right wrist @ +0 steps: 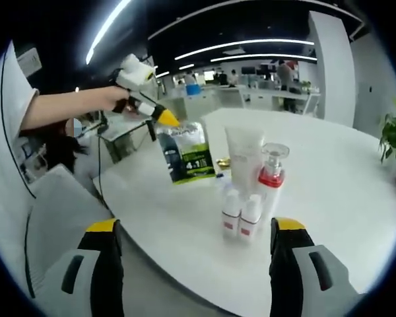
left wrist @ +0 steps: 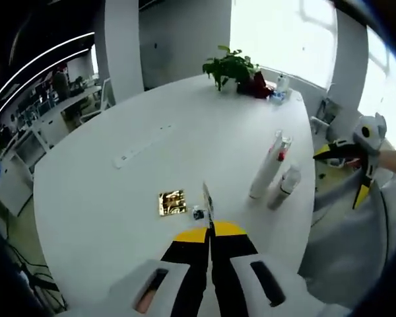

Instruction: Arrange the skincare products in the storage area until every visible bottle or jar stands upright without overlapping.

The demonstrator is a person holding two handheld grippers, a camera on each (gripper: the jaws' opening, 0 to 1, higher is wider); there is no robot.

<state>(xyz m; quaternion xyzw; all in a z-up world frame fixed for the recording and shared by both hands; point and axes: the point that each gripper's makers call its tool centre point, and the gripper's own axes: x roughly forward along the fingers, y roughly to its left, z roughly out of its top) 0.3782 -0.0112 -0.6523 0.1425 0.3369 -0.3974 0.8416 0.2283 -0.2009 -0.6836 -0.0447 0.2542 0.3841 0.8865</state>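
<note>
In the left gripper view the left gripper (left wrist: 210,228) has its jaws pressed together on a thin sachet (left wrist: 208,200) seen edge-on, so its face cannot be read there; the right gripper view shows the same sachet (right wrist: 187,153) from the front, green and white with "4-1" printed on it, hanging from the left gripper (right wrist: 160,116) above the white table (right wrist: 356,191). The right gripper (right wrist: 197,264) has its jaws spread wide with nothing between them. Ahead of it a cluster of skincare products stands upright: a white tube (right wrist: 245,157), a pump bottle with a red collar (right wrist: 271,173), and two small white bottles (right wrist: 241,214) touching side by side. A gold packet (left wrist: 172,202) lies flat near the left jaws. A potted plant (left wrist: 230,66) stands at the far edge, with small items beside it too blurred to name.
</note>
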